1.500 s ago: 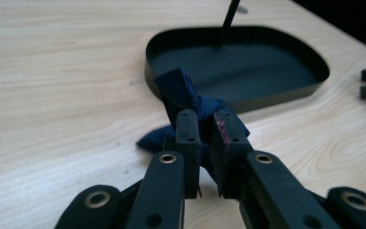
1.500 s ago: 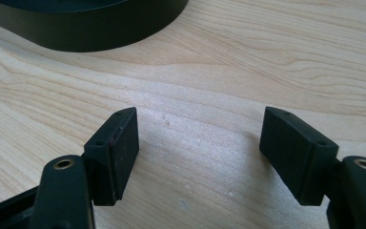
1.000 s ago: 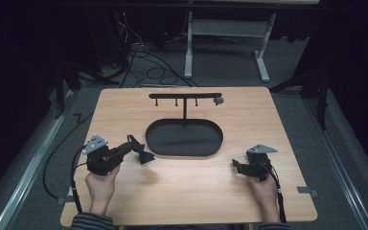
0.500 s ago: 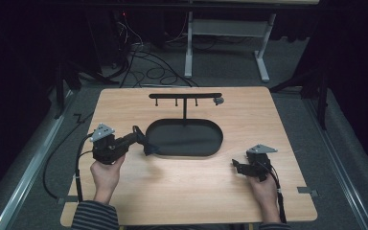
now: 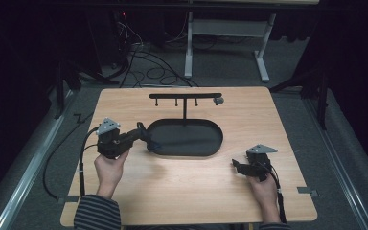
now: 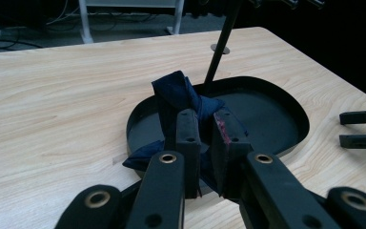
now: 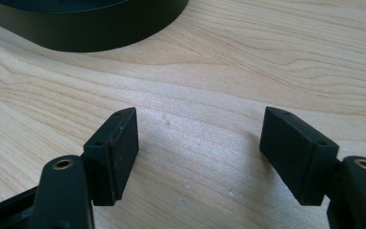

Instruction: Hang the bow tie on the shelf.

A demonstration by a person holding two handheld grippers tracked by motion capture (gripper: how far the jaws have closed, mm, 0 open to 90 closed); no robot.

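Note:
A dark blue cloth (image 6: 178, 93) is bunched between the jaws of my left gripper (image 6: 205, 121), which is shut on it. In the high view the left gripper (image 5: 143, 135) holds the cloth (image 5: 152, 144) over the left end of the black oval tray (image 5: 206, 149). Part of the cloth hangs across the tray's rim (image 6: 293, 107). My right gripper (image 5: 235, 167) rests low on the table to the right of the tray. In its own view the right gripper (image 7: 199, 138) is open, with only bare wood between its jaws.
A black T-shaped rack (image 5: 185, 96) with small hooks rises from the tray's far side; its post (image 6: 220, 45) stands just behind the cloth. The tray's wall (image 7: 100, 33) lies ahead of the right gripper. The wooden table (image 5: 182, 191) has bare room in front.
My left gripper has carried the blue cloth forward and right, from the table left of the tray to the tray's left rim. The right gripper has stayed still.

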